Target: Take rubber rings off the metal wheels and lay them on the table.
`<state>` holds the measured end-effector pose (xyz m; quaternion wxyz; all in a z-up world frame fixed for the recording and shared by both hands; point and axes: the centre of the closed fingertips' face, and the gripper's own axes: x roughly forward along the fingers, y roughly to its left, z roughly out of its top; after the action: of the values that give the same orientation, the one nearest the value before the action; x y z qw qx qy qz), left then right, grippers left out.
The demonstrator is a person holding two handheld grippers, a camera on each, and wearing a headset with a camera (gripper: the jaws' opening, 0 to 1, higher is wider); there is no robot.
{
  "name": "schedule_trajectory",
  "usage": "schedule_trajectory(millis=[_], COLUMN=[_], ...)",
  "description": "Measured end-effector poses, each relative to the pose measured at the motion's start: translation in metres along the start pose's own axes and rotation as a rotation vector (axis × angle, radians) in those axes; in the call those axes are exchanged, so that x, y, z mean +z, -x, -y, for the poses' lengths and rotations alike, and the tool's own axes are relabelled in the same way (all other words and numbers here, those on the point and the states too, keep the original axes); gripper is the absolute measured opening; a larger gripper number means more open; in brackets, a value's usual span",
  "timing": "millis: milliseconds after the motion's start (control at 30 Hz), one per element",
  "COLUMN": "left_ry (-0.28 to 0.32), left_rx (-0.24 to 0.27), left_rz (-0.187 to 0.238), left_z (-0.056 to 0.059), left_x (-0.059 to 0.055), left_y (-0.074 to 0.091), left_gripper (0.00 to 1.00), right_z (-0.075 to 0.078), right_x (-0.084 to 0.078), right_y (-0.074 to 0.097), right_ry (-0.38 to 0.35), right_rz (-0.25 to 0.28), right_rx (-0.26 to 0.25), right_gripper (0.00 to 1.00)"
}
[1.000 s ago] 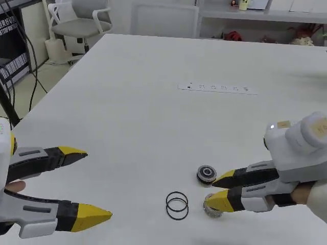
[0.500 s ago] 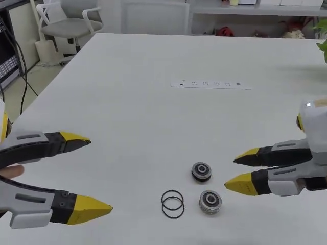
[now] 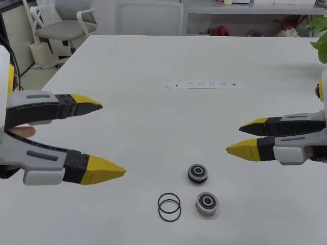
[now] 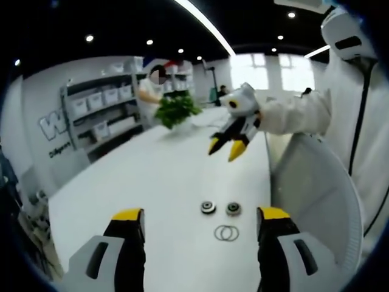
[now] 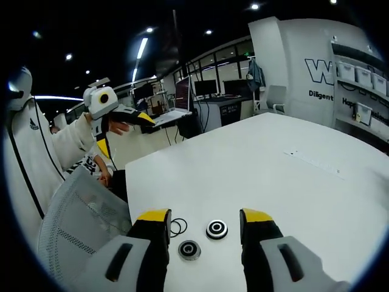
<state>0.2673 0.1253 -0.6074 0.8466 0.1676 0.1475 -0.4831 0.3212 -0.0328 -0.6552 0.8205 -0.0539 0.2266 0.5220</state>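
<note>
**Wheels low between the claws, right claw closer**

Two rubber rings [image 3: 169, 206] lie flat on the table [image 3: 127, 66]. They overlap and sit just left of the near wheel [image 3: 207, 203]. The far wheel [image 3: 197, 173] sits just beyond it, apart from ring and wheel alike. Both wheels lie flat with the axle up. They are round, so there is no long axis to line up on. The far wheel's rim reads darker than the near one's. I cannot tell whether a band is on either.

Right gripper [image 3: 236, 137]: held off the table, up and to the right of the wheels, tips pointing left. Jaws are parted a moderate way with nothing between them. In its own view both wheels lie ahead and below, framed between the jaws.

Left gripper [image 3: 108, 139]: jaws spread wide and empty, well apart from the wheels on the opposite side.

Judgement: the right gripper is the nearer one. A reach for the far wheel would mean dropping down and drawing slightly toward the person. The left would have to cross further to steady or peel.

Writing: in the right gripper view, the wall lettering [image 5: 325, 94] reads "Diligent" under a big "W", with the rest cut off. The left gripper view shows a large "W" on a wall as well. The socket strip [image 3: 205, 84], well away up the table, has marks too small to read.
</note>
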Motion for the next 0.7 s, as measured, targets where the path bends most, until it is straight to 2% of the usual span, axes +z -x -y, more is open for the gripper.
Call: schedule_trajectory(millis=[133,300,433,600,633,700], left_ry=[-0.013,-0.018,-0.037,-0.041,-0.047,-0.095], left_rx=[-0.012,-0.03,-0.021,-0.05,-0.051,-0.054], left_rz=[0.007,0.035,0.052,0.105,0.105,0.103], left_z=[-0.005,-0.013,-0.021,-0.026,-0.028,-0.031], left_x=[0.008,0.018,0.025,0.04,0.041,0.044], left_y=[-0.01,-0.022,-0.034,-0.052,-0.055,-0.065], left_gripper=[0.76,0.76,0.75,0.74,0.74,0.72], right_z=[0.007,0.011,0.017,0.027,0.029,0.034], right_x=[0.004,0.0,0.0,-0.001,0.0,0.001], right_y=[-0.002,-0.011,-0.018,-0.028,-0.029,-0.033], right_ry=[-0.015,-0.014,-0.027,-0.027,-0.027,-0.03], right_rz=[0.023,0.011,0.028,0.034,0.037,0.051], right_rx=[-0.006,0.007,0.014,0.014,0.009,0.005], right_gripper=[0.45,0.45,0.44,0.43,0.43,0.43])
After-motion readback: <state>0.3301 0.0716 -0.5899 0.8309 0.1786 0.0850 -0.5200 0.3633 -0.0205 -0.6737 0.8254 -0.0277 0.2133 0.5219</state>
